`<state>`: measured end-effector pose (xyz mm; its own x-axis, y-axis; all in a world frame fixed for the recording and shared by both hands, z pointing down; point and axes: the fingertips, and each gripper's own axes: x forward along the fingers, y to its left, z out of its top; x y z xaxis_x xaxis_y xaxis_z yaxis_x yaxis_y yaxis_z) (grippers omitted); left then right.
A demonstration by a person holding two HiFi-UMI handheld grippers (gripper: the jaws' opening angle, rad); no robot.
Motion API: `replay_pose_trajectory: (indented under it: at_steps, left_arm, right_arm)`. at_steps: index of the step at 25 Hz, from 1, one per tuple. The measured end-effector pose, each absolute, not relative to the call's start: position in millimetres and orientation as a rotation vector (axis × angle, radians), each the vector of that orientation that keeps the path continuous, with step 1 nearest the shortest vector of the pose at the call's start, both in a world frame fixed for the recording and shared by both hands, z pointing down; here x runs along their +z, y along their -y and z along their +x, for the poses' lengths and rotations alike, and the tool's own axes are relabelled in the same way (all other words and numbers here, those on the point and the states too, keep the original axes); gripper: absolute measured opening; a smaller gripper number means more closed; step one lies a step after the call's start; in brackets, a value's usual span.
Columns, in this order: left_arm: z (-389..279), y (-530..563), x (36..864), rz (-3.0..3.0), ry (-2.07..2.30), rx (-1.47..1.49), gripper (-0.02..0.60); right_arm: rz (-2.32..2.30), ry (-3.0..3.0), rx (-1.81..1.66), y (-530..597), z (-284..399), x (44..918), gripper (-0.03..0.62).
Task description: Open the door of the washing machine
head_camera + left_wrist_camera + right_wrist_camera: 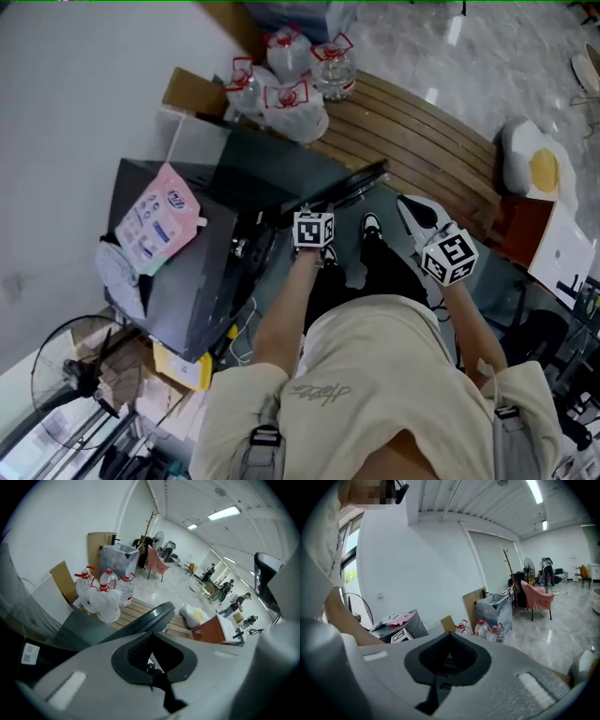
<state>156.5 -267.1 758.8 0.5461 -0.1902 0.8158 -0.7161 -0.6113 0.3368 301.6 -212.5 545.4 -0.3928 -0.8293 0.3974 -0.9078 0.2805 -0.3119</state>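
Door (pixel 349 184) open, left tool (pixel 152 670) seemingly beside edge

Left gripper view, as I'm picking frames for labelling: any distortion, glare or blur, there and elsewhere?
Left gripper view: fisheye bend, black corners, ceiling lamp blown out, near foreground soft. Right gripper view: same bend, strip light glaring. Head view: sharp, evenly lit.
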Motion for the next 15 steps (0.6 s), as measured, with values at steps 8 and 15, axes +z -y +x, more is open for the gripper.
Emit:
replay_pose_trajectory:
  at_steps: [8,15]
  left_arm:
    - [151.1,299.3,757.4,2.014,0.927,0.962,0.018]
    - [147.9,312.4,757.8,1.961,1.003,0.951,0.018]
  right_arm:
    - [1.516,2.442,0.762,238.8,324.8,548.9,0.002]
    - [1.436,2.477,0.783,251.5,334.9,555.5,0.002]
